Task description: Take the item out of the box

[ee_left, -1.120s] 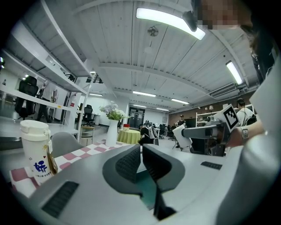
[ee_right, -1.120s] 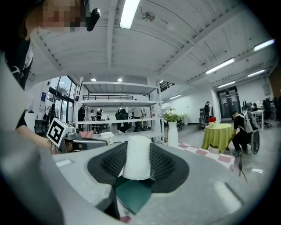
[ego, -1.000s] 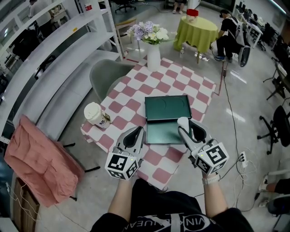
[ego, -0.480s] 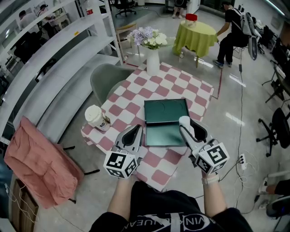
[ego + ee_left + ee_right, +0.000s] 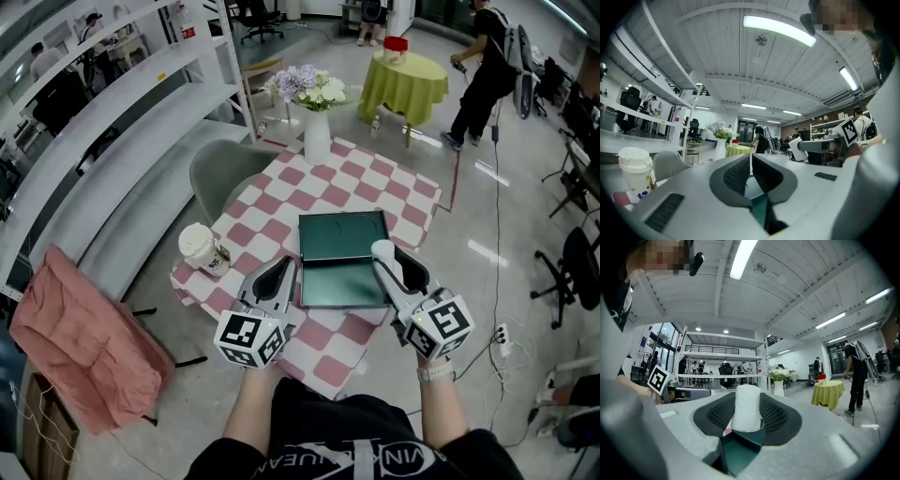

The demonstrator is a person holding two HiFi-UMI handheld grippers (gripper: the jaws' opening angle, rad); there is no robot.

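A dark green box (image 5: 342,281) lies open on the pink-and-white checkered table (image 5: 272,211), its lid (image 5: 342,236) folded back flat. My right gripper (image 5: 394,265) hovers over the box's right edge, shut on a white cylindrical item (image 5: 382,250). In the right gripper view the white item (image 5: 747,413) stands upright between the dark pads (image 5: 776,417), with the box (image 5: 736,453) below. My left gripper (image 5: 278,277) sits at the box's left edge. Its jaws are shut with nothing between them (image 5: 750,169).
A lidded paper cup (image 5: 200,247) stands at the table's left corner. A white vase of flowers (image 5: 317,127) stands at the far end, a grey chair (image 5: 225,167) beside it. A pink cloth (image 5: 80,333) hangs left. A person (image 5: 483,61) walks by a yellow-green table (image 5: 405,80).
Both grippers have stayed nearly where they were, the right one still gripping the white item. The person by the yellow-green table has stood up and walked on.
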